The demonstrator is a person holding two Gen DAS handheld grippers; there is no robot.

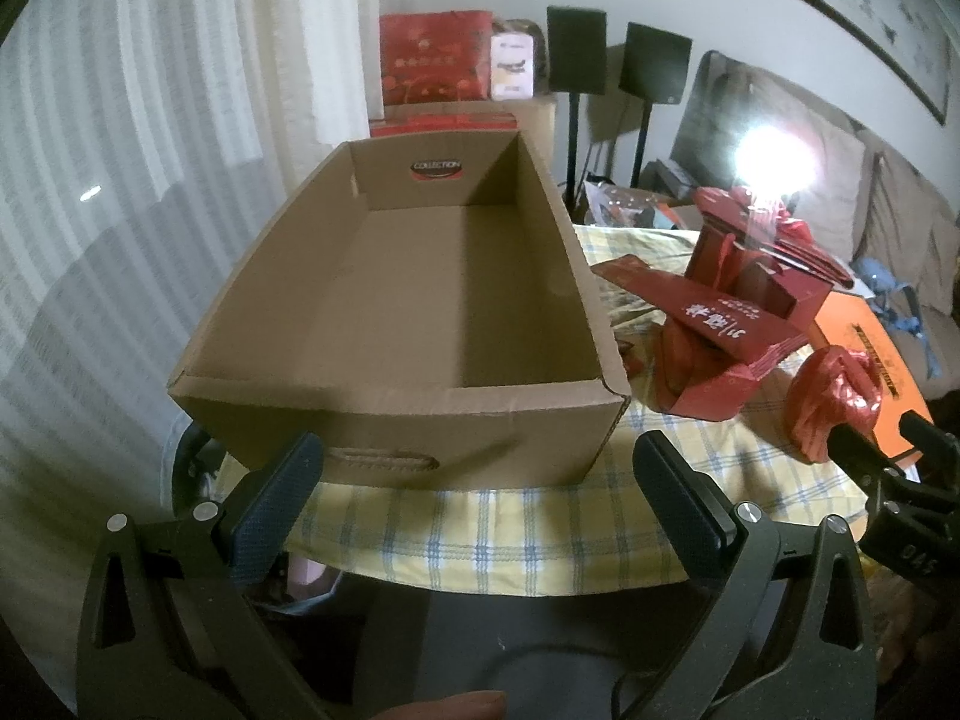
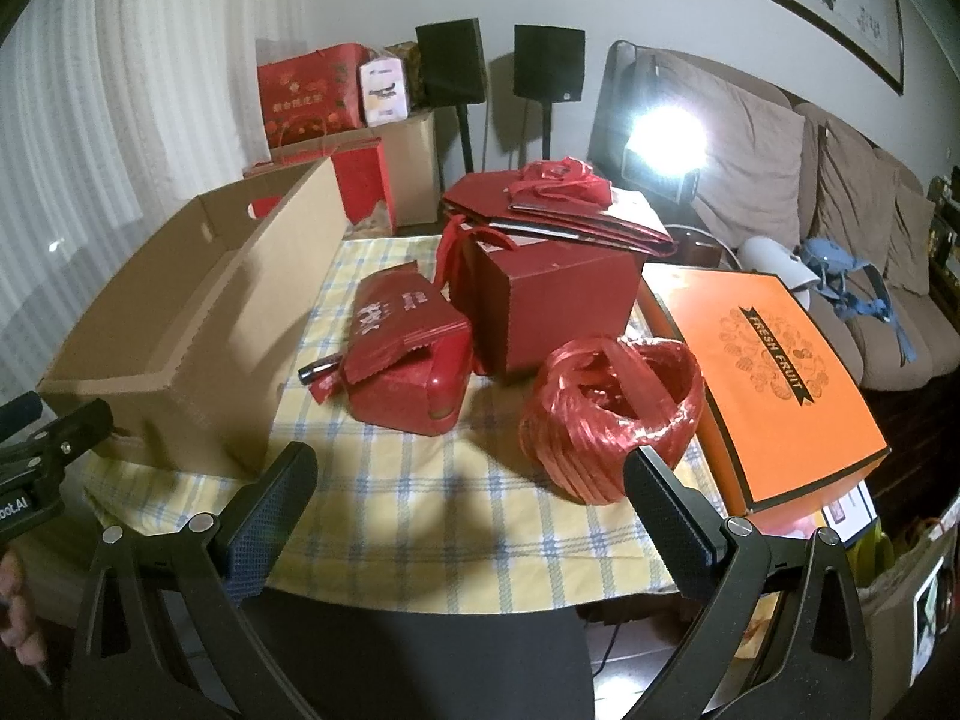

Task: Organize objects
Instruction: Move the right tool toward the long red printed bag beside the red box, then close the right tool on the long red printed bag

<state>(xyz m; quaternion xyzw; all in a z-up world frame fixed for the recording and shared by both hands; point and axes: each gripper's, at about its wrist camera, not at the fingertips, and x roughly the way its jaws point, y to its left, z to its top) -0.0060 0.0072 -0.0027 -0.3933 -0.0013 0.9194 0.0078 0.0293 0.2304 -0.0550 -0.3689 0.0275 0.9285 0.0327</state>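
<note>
Both grippers hang with jaws spread, holding nothing: the left gripper [image 1: 480, 474] faces the empty cardboard box [image 1: 396, 300] at frame centre, the right gripper [image 2: 471, 480] faces the red twine coil [image 2: 606, 414] right of centre.

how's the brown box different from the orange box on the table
The brown box is open-topped, plain and empty; the orange box is closed and printed with "FRESH FRUIT". The brown box sits at the table's left side, the orange box at its right. Both are cardboard and rest on the checked cloth.
</note>
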